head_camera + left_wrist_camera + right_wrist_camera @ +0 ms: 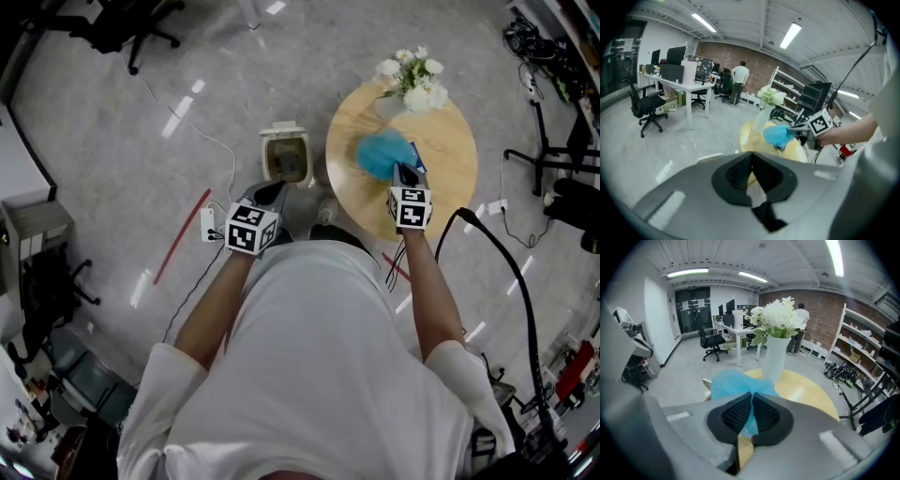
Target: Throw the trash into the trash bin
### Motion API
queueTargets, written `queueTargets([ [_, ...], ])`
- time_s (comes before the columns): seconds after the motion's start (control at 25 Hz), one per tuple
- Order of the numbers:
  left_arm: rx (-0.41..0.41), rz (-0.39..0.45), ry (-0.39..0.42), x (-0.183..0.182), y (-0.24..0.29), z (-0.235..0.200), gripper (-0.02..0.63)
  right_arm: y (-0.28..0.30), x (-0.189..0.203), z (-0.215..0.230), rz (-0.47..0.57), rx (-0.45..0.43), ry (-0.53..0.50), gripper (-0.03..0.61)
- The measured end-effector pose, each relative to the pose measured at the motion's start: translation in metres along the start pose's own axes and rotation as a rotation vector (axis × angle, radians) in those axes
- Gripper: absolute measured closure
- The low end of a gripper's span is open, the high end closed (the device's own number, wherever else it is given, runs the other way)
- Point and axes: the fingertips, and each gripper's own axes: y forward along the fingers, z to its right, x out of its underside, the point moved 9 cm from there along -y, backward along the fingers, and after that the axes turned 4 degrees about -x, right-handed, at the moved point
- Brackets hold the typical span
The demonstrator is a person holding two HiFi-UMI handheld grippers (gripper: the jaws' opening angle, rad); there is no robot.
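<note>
A crumpled blue piece of trash [382, 153] hangs over the round wooden table [450, 159], pinched by my right gripper [405, 175]. In the right gripper view the blue trash [733, 385] runs down between the closed pads [737, 416]. A small white trash bin [285, 157] with its lid up stands on the floor left of the table. My left gripper [269, 196] hovers near the bin's front, jaws together with nothing between them [751, 173]. The left gripper view shows the right gripper [793, 130] holding the blue trash [776, 135] above the table.
A white vase of white flowers [412, 80] stands at the table's far edge, right behind the trash [777, 341]. Cables [497, 253] trail on the floor at right. Desks and office chairs [649, 105] stand at the left; a person [739, 82] stands far off.
</note>
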Motion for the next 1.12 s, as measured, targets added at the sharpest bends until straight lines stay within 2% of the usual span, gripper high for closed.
queueTargets([
  [1.12, -0.111, 0.041, -0.132, 0.055, -0.063, -0.056, 0.611, 0.032, -0.029, -0.124, -0.021, -0.224, -0.181, 0.575],
])
